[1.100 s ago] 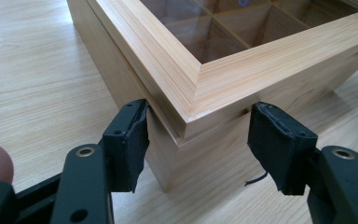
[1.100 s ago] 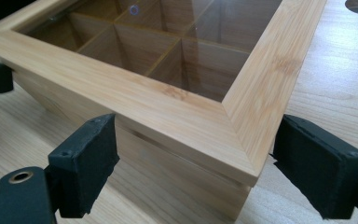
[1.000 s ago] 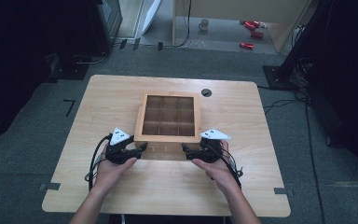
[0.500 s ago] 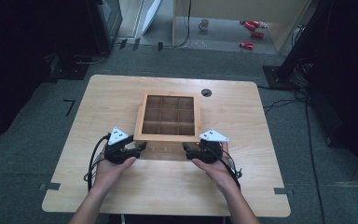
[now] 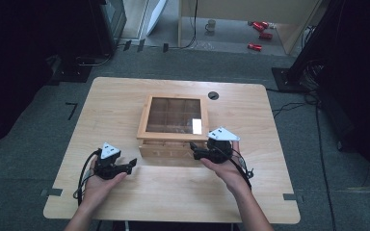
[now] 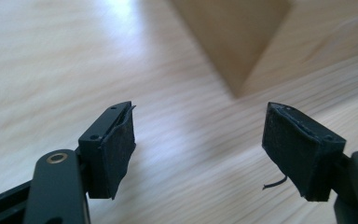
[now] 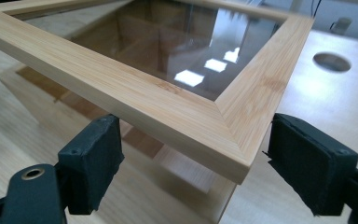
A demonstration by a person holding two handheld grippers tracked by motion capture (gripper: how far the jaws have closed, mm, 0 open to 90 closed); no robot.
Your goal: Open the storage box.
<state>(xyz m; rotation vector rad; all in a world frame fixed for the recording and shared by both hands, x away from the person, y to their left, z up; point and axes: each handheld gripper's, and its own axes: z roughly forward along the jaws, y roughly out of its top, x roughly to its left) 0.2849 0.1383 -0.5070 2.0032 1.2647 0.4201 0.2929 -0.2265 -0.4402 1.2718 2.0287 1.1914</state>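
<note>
A wooden compartment box (image 5: 173, 126) with a glass-paned lid (image 7: 168, 56) sits at the middle of the tabletop (image 5: 125, 96) in the high view. The lid is lifted at its near edge, leaving a gap over the box body. The right gripper (image 5: 198, 150) is at the box's lower right corner; in the right gripper view its jaws stand spread on either side of the raised lid's corner, and the pads do not visibly press on the wood. The left gripper (image 5: 131, 165) lies in the lower left of the high view, apart from the box; its jaws have just been opening and stand spread with nothing between them, a box corner (image 6: 235, 51) ahead
</note>
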